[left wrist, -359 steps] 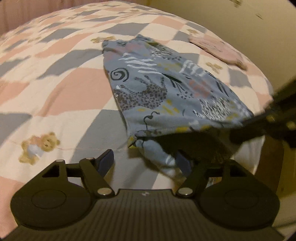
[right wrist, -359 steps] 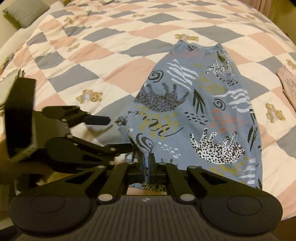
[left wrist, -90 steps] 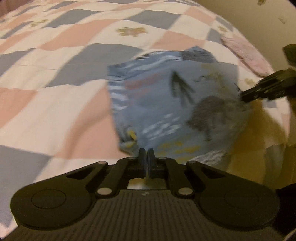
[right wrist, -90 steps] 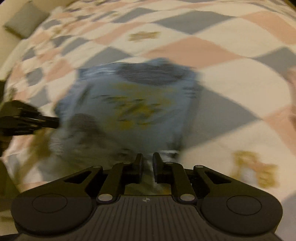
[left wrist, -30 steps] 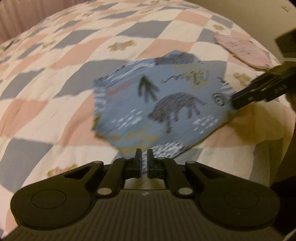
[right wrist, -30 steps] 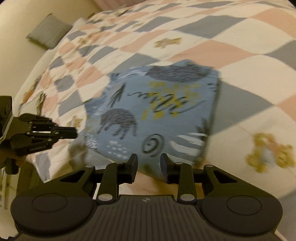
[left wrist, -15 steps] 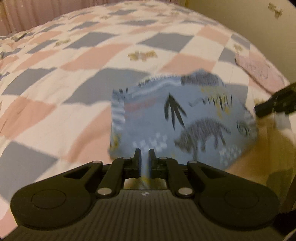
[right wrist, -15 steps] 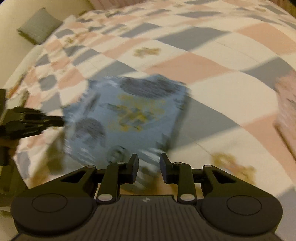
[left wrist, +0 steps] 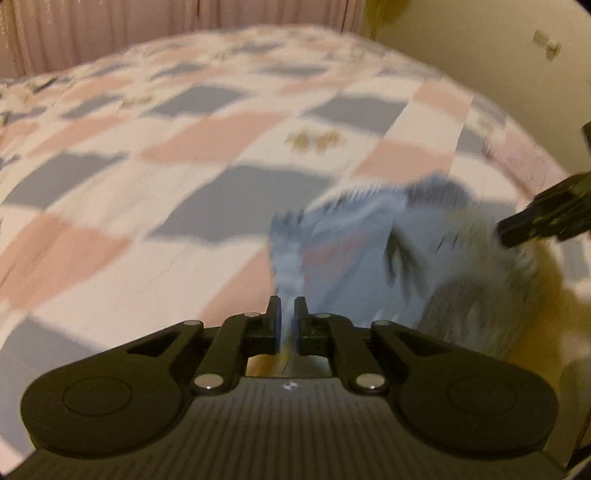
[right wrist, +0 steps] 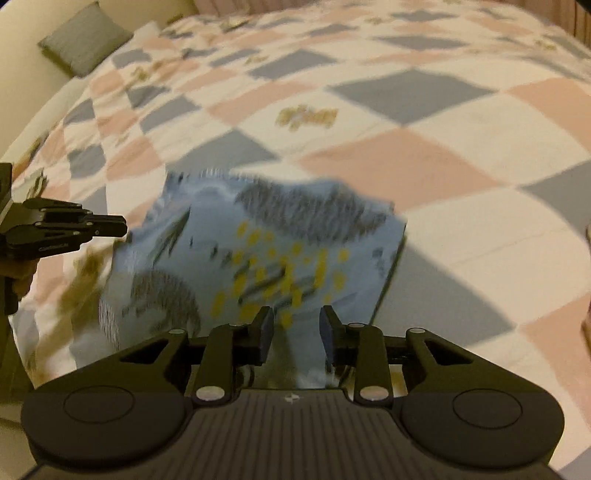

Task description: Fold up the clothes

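Bedroom, quilted bed (right wrist: 424,155), pillow (right wrist: 85,37), curtains (left wrist: 147,33)

Bed covered by a quilt (right wrist: 424,166) checked in pink, grey and white diamonds, some bearing small tan motifs. A folded blue garment (right wrist: 266,243) with dark animal shapes and yellow dots lies on it near the close edge. A grey cushion (right wrist: 85,38) rests at the far left corner.
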The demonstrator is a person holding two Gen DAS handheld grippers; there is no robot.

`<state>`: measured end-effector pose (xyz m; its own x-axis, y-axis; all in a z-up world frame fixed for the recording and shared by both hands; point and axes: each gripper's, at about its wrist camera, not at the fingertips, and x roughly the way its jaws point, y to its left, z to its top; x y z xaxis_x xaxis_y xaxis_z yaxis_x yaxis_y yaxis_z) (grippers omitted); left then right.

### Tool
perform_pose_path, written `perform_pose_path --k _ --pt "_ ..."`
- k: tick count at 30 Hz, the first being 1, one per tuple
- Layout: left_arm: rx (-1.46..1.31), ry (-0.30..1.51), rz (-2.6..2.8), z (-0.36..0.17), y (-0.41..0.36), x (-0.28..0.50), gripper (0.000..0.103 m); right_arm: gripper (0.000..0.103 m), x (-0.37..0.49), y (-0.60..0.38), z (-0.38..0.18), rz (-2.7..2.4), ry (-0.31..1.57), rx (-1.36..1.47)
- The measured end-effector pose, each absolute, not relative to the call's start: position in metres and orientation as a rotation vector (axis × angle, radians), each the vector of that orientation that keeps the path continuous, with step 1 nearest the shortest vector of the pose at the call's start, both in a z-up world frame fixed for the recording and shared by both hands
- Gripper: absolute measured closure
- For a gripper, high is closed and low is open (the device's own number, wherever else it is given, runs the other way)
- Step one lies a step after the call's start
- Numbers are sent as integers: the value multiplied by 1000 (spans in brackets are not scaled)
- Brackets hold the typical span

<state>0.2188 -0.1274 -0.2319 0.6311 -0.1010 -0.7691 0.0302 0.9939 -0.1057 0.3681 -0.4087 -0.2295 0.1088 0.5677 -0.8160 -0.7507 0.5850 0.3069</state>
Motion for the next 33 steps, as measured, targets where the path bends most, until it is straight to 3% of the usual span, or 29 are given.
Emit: perform_pose_path --k 6,9,15,21,25,27,33 --pt "-2 898 -189 -262 -143 262 96 70 396 -382 -252 1044 1045 -213" --pt "8 912 -174 -274 -126 269 100 84 423 -394 -265 990 1057 -171" --pt "22 883 -187 -258 -140 274 100 74 429 -408 -234 938 1015 -167" --pt "34 851 -208 -240 -166 278 94 73 395 -365 -235 1098 1019 -224" --pt "31 971 -172 -259 -168 288 94 74 398 -359 -254 1013 1027 -254" --pt "30 1031 -154 -268 -169 294 94 83 402 -362 -259 967 1038 -252" --pt "6 1085 -139 -267 -156 296 94 75 398 -373 -258 904 1067 -297"
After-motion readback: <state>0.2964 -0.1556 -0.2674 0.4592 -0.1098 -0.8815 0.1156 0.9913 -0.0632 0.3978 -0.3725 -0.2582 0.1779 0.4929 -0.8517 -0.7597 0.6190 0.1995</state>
